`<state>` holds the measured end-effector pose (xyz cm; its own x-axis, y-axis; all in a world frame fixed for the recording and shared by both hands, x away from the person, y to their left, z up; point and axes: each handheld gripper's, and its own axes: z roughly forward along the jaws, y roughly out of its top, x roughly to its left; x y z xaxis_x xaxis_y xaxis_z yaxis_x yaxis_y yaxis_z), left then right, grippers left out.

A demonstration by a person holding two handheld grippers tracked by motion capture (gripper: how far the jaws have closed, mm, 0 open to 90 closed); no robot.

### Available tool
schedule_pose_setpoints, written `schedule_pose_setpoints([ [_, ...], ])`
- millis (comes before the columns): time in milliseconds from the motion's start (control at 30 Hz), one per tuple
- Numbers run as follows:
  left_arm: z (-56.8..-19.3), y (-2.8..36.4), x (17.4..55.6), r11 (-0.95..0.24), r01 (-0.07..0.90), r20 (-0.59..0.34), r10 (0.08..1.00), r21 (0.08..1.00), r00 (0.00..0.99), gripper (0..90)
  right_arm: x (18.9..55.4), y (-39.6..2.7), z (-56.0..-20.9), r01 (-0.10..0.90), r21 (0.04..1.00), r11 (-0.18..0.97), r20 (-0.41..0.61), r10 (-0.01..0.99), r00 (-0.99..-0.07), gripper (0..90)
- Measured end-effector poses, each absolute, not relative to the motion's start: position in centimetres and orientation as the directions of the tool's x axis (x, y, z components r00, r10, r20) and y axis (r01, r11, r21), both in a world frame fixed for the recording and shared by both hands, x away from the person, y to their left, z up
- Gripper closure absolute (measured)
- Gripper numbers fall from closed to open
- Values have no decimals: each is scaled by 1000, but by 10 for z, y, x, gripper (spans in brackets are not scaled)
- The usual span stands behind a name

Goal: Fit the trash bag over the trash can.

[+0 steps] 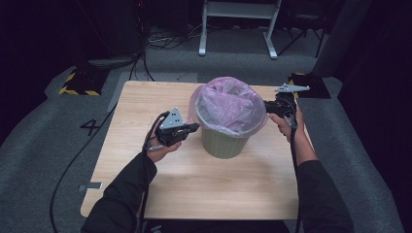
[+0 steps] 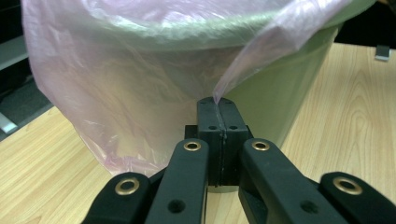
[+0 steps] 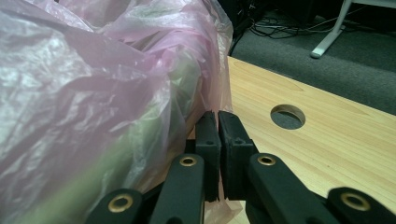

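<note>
Pink-bagged bin upright, mouth up, between pinching grippers

A pale green bin stands upright on the counter, between the two sets of fingers. A thin, crinkled pink plastic bag lines it and drapes over its rim. One fold of the film is pinched between the left fingers; the right fingers press against its other side.
</note>
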<state>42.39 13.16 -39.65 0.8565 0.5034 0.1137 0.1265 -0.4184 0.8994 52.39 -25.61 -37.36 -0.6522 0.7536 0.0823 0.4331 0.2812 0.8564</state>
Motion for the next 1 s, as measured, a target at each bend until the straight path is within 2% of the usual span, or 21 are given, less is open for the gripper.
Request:
schedule_pose_setpoints([
  [333,-420,118,418,-601,92,235,443,794,865,900,528,-259,-386,482,825,294,105,758,-644,900],
  [500,-426,110,417,-649,53,290,409,759,865,900,532,-263,-392,500,822,273,146,747,-648,900],
  [633,-430,107,412,-662,23,287,356,749,889,900,533,-266,-395,532,807,255,187,745,-641,900],
  [733,-434,105,406,-690,3,309,328,724,893,900,529,-267,-396,519,809,275,175,731,-660,900],
  [1000,-440,110,411,-663,43,270,362,747,892,900,524,-272,-397,504,820,271,167,728,-665,898],
])
